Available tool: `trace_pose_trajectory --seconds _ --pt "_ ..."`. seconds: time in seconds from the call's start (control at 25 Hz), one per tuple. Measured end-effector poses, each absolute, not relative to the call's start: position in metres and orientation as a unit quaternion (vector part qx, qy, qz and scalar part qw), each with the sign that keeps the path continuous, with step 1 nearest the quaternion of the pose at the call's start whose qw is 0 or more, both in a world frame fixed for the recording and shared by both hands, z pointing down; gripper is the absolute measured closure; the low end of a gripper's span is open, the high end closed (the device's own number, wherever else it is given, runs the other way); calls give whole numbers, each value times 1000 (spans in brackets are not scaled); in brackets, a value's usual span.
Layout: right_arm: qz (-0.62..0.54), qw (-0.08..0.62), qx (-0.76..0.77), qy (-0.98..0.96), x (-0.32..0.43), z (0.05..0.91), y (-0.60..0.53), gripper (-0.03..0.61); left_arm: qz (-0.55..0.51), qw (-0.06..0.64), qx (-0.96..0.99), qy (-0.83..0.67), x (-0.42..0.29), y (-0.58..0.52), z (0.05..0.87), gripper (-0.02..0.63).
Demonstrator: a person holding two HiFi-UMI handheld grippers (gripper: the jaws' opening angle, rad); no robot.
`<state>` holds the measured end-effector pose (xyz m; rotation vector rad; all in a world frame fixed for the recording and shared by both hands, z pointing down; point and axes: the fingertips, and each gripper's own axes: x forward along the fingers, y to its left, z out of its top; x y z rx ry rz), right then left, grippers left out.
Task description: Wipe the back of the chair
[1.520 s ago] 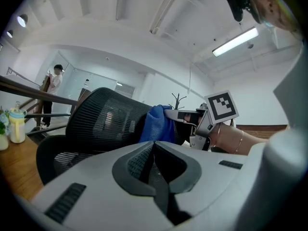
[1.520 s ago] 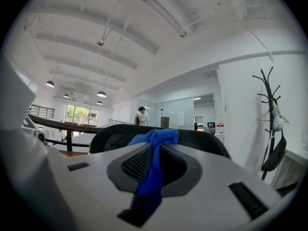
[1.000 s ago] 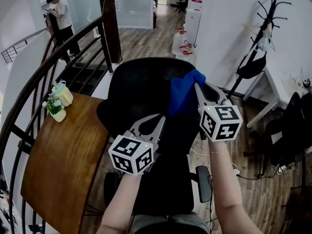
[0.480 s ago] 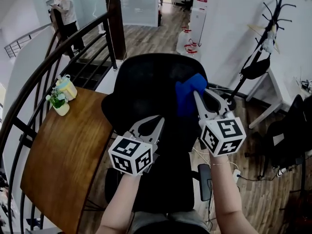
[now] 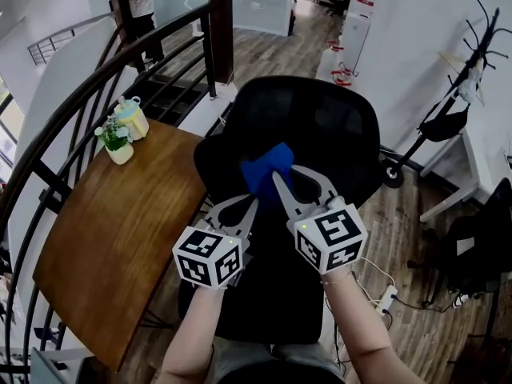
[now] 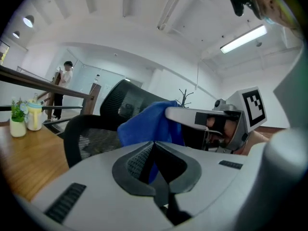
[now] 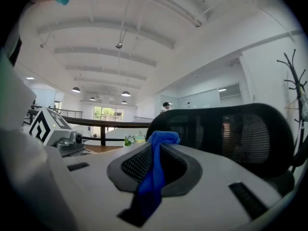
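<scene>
At one chair (image 5: 328, 122), one cloth (image 5: 264, 166), two grippers (image 5: 253, 203) (image 5: 278, 176)

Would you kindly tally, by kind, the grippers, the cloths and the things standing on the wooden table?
Grippers: 2 (left gripper, right gripper)
Blue cloth: 1
Potted plant: 1
Pale lidded pot: 1
Total: 5

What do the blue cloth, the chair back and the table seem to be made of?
The blue cloth: soft matte fabric, perhaps microfibre; it bunches in folds. The chair back: black mesh, plastic-looking frame; light shows through the weave. The table: wood or veneer, semi-gloss; brown grain shows.
</scene>
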<state>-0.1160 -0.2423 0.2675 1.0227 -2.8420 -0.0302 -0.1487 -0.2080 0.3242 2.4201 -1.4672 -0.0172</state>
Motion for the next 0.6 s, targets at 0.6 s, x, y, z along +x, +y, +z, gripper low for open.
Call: trace_pose_trajectory --seconds 0.6 --pt "36 98 223 -969 -274 332 -260 517 0 200 771 -605 -265 -201 376 598"
